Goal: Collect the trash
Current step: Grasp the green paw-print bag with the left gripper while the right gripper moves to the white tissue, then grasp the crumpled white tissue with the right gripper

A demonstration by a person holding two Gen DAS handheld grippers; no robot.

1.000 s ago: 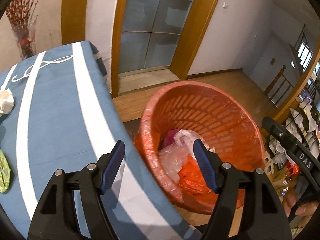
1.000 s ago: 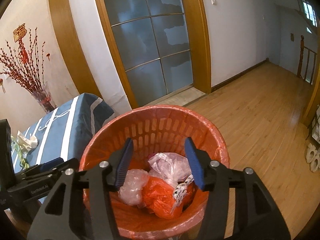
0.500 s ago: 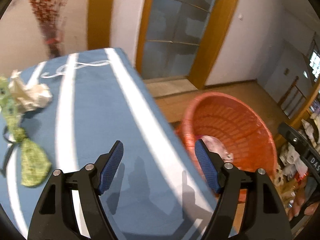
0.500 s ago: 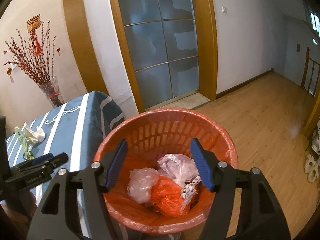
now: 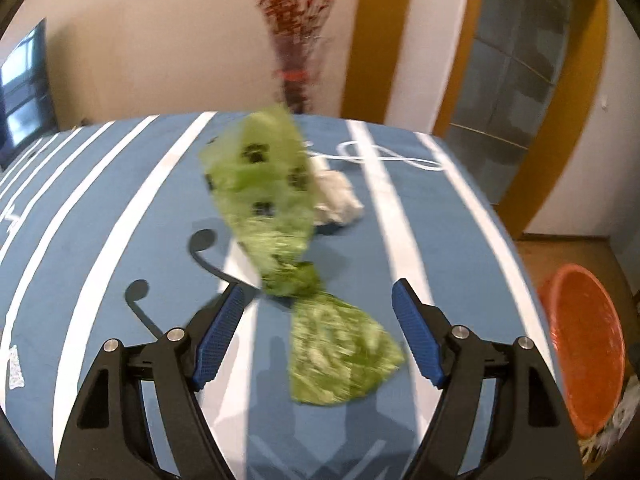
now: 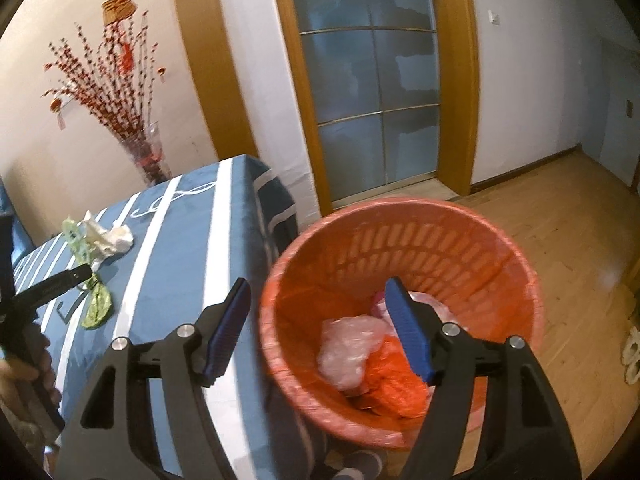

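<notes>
A green knotted plastic bag (image 5: 288,240) lies on the blue striped tablecloth (image 5: 120,240), with a crumpled white tissue (image 5: 336,196) just behind it. My left gripper (image 5: 318,328) is open and empty, low over the table just short of the bag's near end. The bag (image 6: 94,304) and tissue (image 6: 110,236) also show in the right wrist view. My right gripper (image 6: 320,328) is open and empty above the near left rim of the orange trash basket (image 6: 400,216), which holds plastic bags (image 6: 352,344).
A vase of red branches (image 6: 148,152) stands at the table's far end. The basket (image 5: 584,344) sits on the wood floor (image 6: 580,260) beside the table's right edge. A glass door with a wooden frame (image 6: 372,80) is behind it. Slippers (image 6: 632,356) lie at far right.
My left gripper has swung left from over the basket to over the table, facing the green bag. My right gripper has shifted slightly left over the basket rim. Both stay open.
</notes>
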